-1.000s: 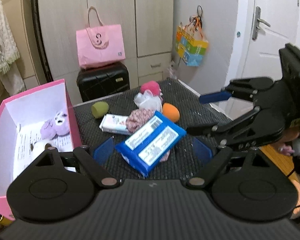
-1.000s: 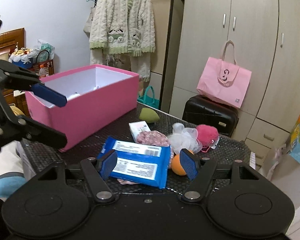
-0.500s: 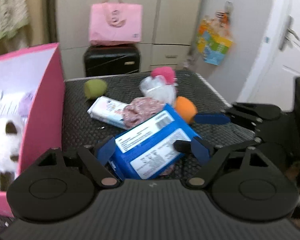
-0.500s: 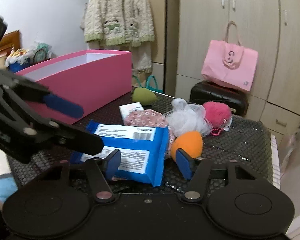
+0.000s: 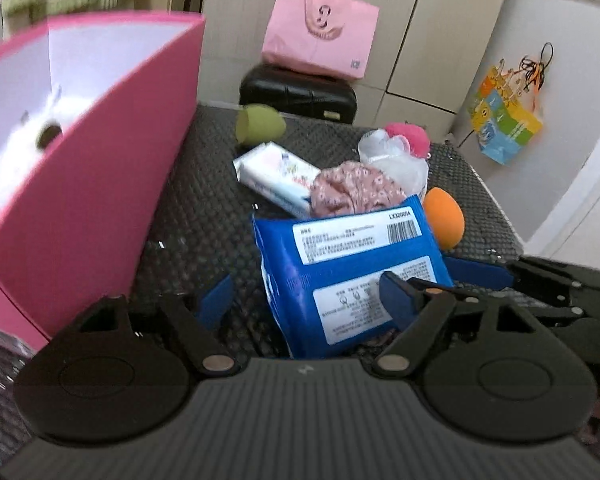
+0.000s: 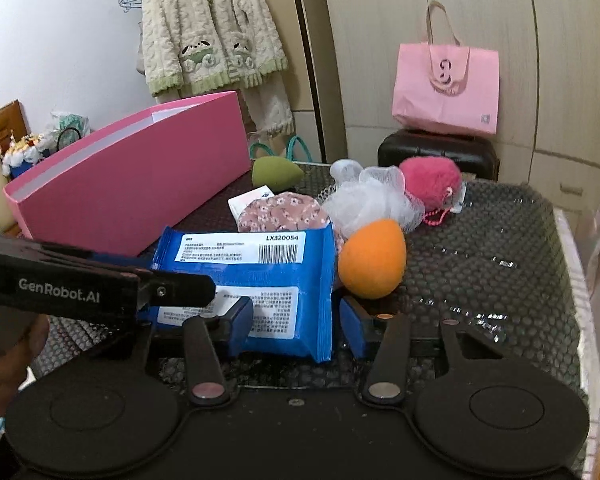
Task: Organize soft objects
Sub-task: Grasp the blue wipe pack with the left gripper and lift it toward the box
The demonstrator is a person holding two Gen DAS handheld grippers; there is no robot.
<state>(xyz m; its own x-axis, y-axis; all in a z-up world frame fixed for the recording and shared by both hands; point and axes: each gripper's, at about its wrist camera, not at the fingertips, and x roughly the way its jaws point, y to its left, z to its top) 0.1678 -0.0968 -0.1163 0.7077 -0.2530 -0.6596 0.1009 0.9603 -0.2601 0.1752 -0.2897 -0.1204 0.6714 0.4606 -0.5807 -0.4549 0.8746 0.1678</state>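
Both tongs closing in on blue plastic wipes pack (image 5: 352,276) lying on black dimpled surface (image 6: 480,264), beside pink cardboard box (image 6: 140,184). Left tongs (image 5: 306,300) straddle pack, left pad clear, not gripping. Right tongs (image 6: 296,322) straddle pack's right end, pads close; contact unclear. Orange egg-shaped sponge (image 6: 374,258) touching pack.

Blue wipes pack (image 6: 252,280), lying between the right gripper's (image 6: 296,320) fingers: white label printed "LX320054" beside a barcode; its smaller lines are illegible. Left gripper (image 6: 100,284), at the left of the right gripper: white lettering "GenRobot.AI". Pink tote bag (image 6: 446,84), far behind: a logo resembling "S".
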